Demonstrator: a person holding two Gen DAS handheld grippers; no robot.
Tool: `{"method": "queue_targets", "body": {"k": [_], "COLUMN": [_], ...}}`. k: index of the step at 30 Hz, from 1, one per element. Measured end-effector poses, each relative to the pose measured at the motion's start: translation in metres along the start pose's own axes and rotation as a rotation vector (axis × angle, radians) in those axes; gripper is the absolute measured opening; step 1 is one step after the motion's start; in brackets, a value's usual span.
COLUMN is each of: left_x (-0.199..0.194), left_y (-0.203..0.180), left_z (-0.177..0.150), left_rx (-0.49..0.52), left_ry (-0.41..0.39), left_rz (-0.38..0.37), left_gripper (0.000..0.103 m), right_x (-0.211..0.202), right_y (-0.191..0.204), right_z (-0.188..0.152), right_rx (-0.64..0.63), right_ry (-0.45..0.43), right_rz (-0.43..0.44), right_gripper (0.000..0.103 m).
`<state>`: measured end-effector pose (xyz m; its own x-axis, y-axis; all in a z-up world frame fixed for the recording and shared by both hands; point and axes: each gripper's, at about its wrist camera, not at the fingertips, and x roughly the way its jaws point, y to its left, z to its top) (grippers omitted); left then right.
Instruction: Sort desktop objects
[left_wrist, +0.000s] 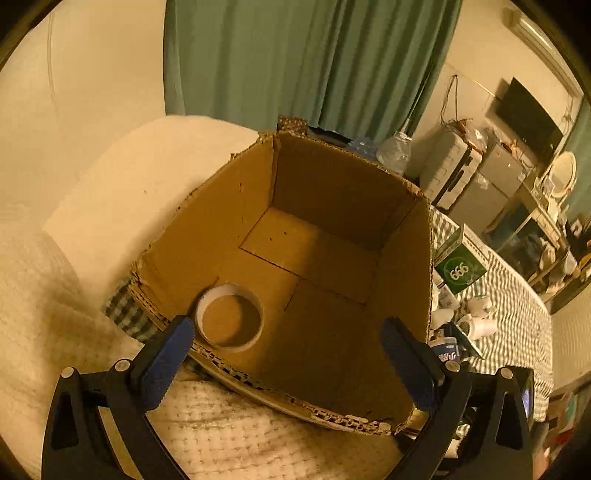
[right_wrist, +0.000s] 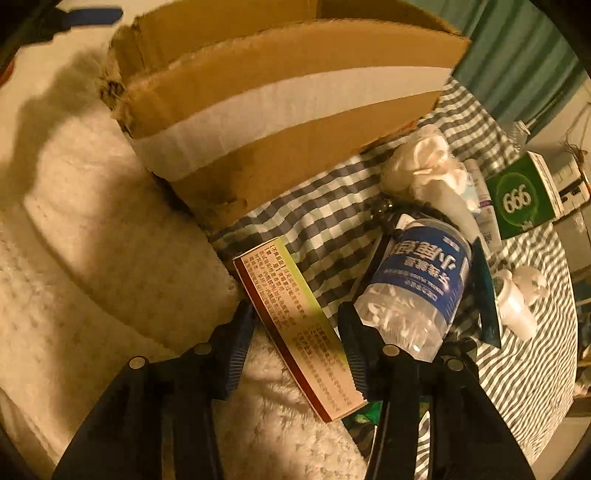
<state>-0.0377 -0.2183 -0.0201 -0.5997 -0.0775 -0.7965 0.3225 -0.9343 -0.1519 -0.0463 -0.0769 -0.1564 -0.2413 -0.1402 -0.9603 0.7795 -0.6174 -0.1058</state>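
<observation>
the left claw (left_wrist: 288, 350) hangs over the open cardboard box (left_wrist: 221, 229), its two blue pads spread as wide as they go with nothing between them. one pad sits near the box's near left corner, the other by its right wall. inside, a white tape roll (left_wrist: 229, 317) lies flat on the box floor, tucked into the near left corner, apart from both pads. the rest of the box floor is bare brown card.

the box stands partly on a checked cloth (left_wrist: 509, 332) and partly beside a cream knitted blanket (left_wrist: 258, 435). to the right of the box, on the cloth, lie a green carton (left_wrist: 461, 267) marked 666 and some small white bottles (left_wrist: 480, 326).

the right claw (right_wrist: 295, 343) points steeply down at a flat printed box (right_wrist: 299, 325) with a red edge and yellow-green face, which lies half on the blanket (right_wrist: 110, 277) and half on the cloth (right_wrist: 332, 214). the claw is half spread and straddles this box; whether the pads press on it cannot be told. just right of it lies a clear bottle (right_wrist: 417, 284) with a blue label, on its side, with white pieces inside. beyond that are a crumpled white wad (right_wrist: 424, 166), the green carton (right_wrist: 521, 199) and a white bottle (right_wrist: 517, 310). the cardboard box (right_wrist: 280, 96), with a white band round its side, stands behind.
</observation>
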Motion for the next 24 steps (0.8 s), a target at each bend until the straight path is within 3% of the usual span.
{"method": "queue_targets", "body": {"k": [6, 9, 12, 16, 21, 24], "left_x": [0.001, 0.002, 0.001, -0.005, -0.008, -0.011], "left_y": [0.014, 0.019, 0.021, 0.026, 0.031, 0.030], "left_z": [0.002, 0.003, 0.004, 0.006, 0.005, 0.004], "left_rx": [-0.048, -0.061, -0.066, -0.089, -0.114, -0.105], "left_ry": [0.018, 0.021, 0.010, -0.015, -0.042, -0.057], "left_rz": [0.003, 0.016, 0.024, 0.052, 0.125, 0.155], "left_gripper": [0.103, 0.103, 0.103, 0.103, 0.103, 0.103], "right_x": [0.009, -0.004, -0.041, -0.116, -0.172, -0.169], "right_y": [0.006, 0.008, -0.001, -0.016, -0.031, -0.034], "right_z": [0.006, 0.003, 0.002, 0.009, 0.067, 0.097], "right_rx": [-0.003, 0.027, 0.101, 0.204, 0.298, 0.337], "right_ry": [0.010, -0.021, -0.119, -0.333, -0.566, -0.600], "right_rz": [-0.049, -0.102, -0.145, -0.161, -0.023, 0.065], "right_gripper": [0.045, 0.037, 0.031, 0.030, 0.030, 0.031]}}
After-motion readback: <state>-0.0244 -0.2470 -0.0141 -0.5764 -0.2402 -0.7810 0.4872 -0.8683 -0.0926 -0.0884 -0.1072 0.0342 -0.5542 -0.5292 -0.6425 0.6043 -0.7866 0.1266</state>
